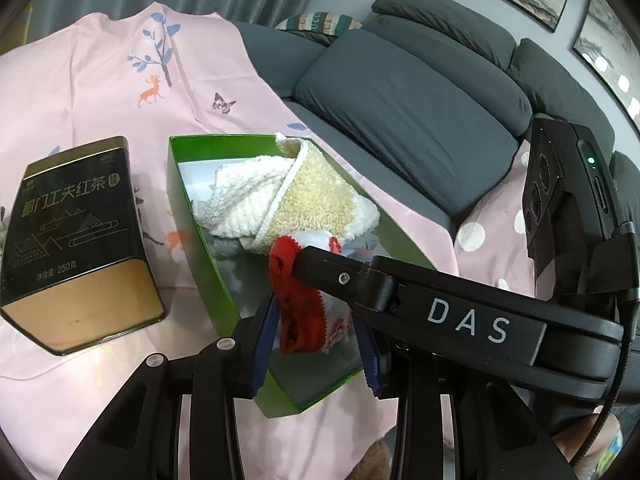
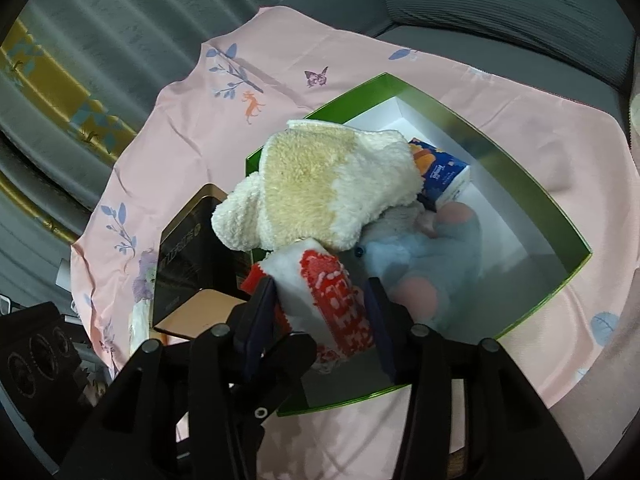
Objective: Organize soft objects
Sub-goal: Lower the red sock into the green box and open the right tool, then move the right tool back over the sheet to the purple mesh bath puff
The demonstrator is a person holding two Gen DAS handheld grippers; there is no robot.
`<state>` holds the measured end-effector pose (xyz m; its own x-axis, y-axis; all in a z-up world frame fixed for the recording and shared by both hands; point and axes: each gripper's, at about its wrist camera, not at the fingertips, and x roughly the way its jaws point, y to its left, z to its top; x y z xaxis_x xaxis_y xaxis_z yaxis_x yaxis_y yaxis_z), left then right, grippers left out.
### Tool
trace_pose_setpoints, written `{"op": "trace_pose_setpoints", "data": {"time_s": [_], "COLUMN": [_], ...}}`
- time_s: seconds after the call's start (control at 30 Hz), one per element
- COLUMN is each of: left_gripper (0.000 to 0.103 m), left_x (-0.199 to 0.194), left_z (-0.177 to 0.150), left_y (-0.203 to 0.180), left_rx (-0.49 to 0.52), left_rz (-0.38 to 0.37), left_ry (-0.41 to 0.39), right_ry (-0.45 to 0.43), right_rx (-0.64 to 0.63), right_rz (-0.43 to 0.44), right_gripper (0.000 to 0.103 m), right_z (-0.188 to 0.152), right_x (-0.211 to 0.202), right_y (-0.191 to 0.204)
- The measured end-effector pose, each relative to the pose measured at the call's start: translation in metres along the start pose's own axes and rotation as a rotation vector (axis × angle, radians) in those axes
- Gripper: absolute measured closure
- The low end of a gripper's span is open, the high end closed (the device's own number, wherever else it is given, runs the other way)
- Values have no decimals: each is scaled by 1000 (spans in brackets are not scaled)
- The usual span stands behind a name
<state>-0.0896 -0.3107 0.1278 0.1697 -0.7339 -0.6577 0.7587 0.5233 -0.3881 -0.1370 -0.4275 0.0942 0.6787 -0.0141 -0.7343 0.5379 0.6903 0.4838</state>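
A pink sheet (image 1: 100, 92) covers the sofa, and on it sits the green box (image 2: 532, 204), already holding a fluffy towel (image 2: 320, 184) and a blue plush (image 2: 432, 264). Both claws carry a red-and-white cloth (image 2: 328, 300) over the box. The left claw (image 1: 316, 328) pinches its red edge; the right claw (image 2: 320, 320) stands spread around it. The step in hand looks like the drop; next, the left claw lets go and both lift clear.
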Motion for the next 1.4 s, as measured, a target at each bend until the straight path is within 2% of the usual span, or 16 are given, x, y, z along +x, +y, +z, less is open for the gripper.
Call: {"op": "trace_pose_setpoints", "data": {"time_s": [0.07,0.13,0.27,0.43,0.53,0.63,0.97,1.1,1.27,1.4], "left_gripper": [66,56,46,32,28,21,19,19,19,19], "left_x": [-1,-3,-10,-20,-28,-39,-81,-94,-116,-138], "left_z": [1,2,4,5,6,6,1,-3,-13,-22], "left_y": [-1,-2,-3,-1,4,8,24,34,50,72], "left_rx": [2,2,8,15,4,4,-31,-48,-73,-121], "left_rz": [0,0,5,36,27,43,89,116,185,229], "left_ry": [-3,-8,-26,-58,-70,-97,-200,-222,-262,-298], "right_ry": [-16,-36,-84,-135,-159,-190,-325,-339,-360,-364], "right_rx": [4,16,47,47,38,32,-43,-76,-160,-198], "right_rz": [-16,-17,-16,-34,-49,-46,-72,-81,-153,-137], "right_gripper": [48,46,29,19,17,10,2,1,1,1], "right_z": [0,2,2,2,2,2,-4,-6,-11,-18], "right_x": [-3,-7,-19,-30,-33,-37,-55,-54,-48,-47], "right_y": [0,-1,-5,-4,0,2,28,40,59,71]}}
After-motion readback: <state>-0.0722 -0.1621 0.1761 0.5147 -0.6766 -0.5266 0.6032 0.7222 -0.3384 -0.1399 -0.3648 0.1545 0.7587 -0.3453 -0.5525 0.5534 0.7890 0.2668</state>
